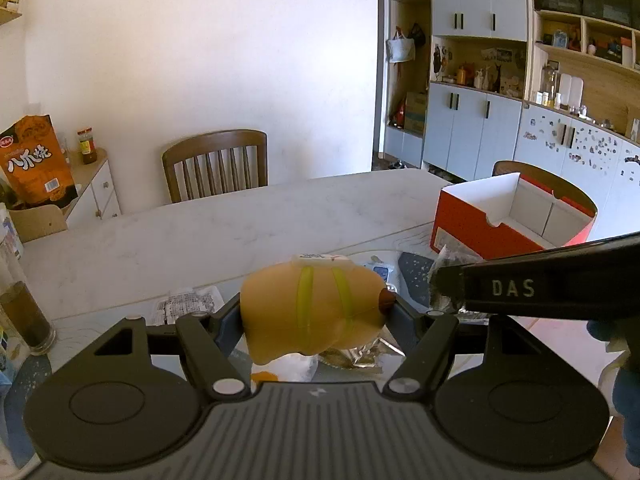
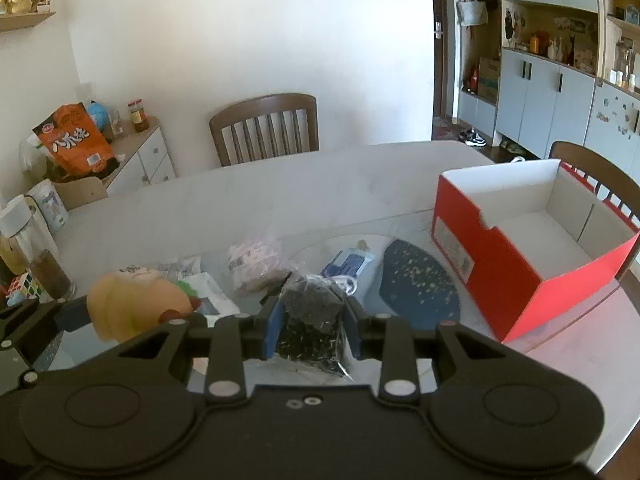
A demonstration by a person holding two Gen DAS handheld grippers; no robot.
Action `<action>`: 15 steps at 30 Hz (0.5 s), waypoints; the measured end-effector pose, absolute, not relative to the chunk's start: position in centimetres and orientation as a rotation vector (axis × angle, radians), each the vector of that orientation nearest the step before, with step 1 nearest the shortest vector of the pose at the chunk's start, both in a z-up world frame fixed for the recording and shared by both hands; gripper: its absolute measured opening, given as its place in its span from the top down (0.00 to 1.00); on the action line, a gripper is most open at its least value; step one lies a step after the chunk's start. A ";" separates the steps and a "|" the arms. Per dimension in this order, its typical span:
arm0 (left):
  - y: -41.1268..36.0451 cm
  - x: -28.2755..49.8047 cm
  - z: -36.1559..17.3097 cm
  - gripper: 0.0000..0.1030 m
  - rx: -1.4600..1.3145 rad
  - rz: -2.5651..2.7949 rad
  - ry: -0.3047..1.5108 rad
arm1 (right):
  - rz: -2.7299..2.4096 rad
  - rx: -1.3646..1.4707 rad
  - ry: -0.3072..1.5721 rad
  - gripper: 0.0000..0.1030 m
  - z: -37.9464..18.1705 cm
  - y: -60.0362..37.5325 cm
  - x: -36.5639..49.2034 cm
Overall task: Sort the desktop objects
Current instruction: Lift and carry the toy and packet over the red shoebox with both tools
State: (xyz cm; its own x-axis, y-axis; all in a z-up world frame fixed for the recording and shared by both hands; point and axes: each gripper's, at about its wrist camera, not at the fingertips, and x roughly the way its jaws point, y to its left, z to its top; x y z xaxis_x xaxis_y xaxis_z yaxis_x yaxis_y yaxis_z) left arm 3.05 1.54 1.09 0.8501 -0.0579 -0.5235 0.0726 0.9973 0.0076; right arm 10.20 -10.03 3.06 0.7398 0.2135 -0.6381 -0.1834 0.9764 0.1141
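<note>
From your left wrist camera, your left gripper (image 1: 318, 312) had its jaws spread wide and pinching a tan squishy toy (image 1: 310, 312), a plump thing with two yellow-green stripes, a paper label on top and a small brown nub at its right end. You held it clear above the table (image 1: 168, 236), over a crumpled clear wrapper and some printed packets. Your right gripper (image 1: 440, 290) came in from the right edge, its black body marked DAS, with a bag of dark bits just showing at its tip. Beyond it stood the red box (image 1: 480, 224), open-topped and white inside, on the right part of the table. A wooden chair (image 1: 216, 168) sat at the far side, and an orange snack bag (image 1: 34, 160) stood off to the left on a cabinet.

From your right wrist camera, the right gripper (image 2: 312, 322) had its jaws drawn in narrow, blue pads clamping a clear bag of black granules (image 2: 312, 312). The toy (image 2: 136, 304) hung to the left in your other gripper. Below lay a pinkish packet (image 2: 256, 260), a blue-and-white packet (image 2: 348, 264) and a dark blue speckled mat (image 2: 420, 284). The red box (image 2: 500, 280) stood well to the right, and nothing showed inside it.
</note>
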 end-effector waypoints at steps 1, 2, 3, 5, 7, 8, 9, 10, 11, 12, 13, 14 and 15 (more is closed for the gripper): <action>1.3 3.3 1.3 0.29 0.024 -0.069 0.554 | 0.222 0.047 0.702 0.68 3.3 -10.3 10.2; 1.1 3.4 1.4 0.29 0.022 -0.068 0.554 | 0.226 0.049 0.698 0.68 3.5 -10.6 10.3; 0.8 3.4 1.5 0.29 0.023 -0.066 0.553 | 0.229 0.048 0.693 0.68 3.7 -11.0 10.3; 0.1 3.7 1.8 0.29 0.025 -0.061 0.554 | 0.233 0.043 0.687 0.68 4.0 -11.7 10.5; -0.7 4.1 2.1 0.29 0.025 -0.064 0.552 | 0.238 0.044 0.687 0.68 4.3 -12.5 10.7; -1.2 4.3 2.3 0.29 0.028 -0.064 0.550 | 0.239 0.048 0.687 0.68 4.5 -13.0 10.9; -1.7 4.6 2.5 0.29 0.030 -0.063 0.551 | 0.241 0.052 0.685 0.68 4.6 -13.6 11.1; -2.2 4.9 2.7 0.29 0.027 -0.062 0.552 | 0.245 0.057 0.684 0.68 4.8 -14.2 11.3; -2.7 5.2 2.9 0.29 0.024 -0.062 0.553 | 0.248 0.060 0.683 0.68 4.9 -14.7 11.6; -3.1 5.6 3.1 0.29 0.022 -0.063 0.554 | 0.248 0.062 0.681 0.68 5.0 -15.2 11.8; -3.8 5.9 3.3 0.29 0.024 -0.063 0.552 | 0.248 0.064 0.679 0.68 5.1 -15.8 12.0; -4.4 6.2 3.4 0.29 0.027 -0.060 0.549 | 0.249 0.068 0.678 0.68 5.2 -16.4 12.4; -5.0 6.6 3.5 0.29 0.030 -0.059 0.548 | 0.250 0.071 0.677 0.68 5.3 -17.1 12.7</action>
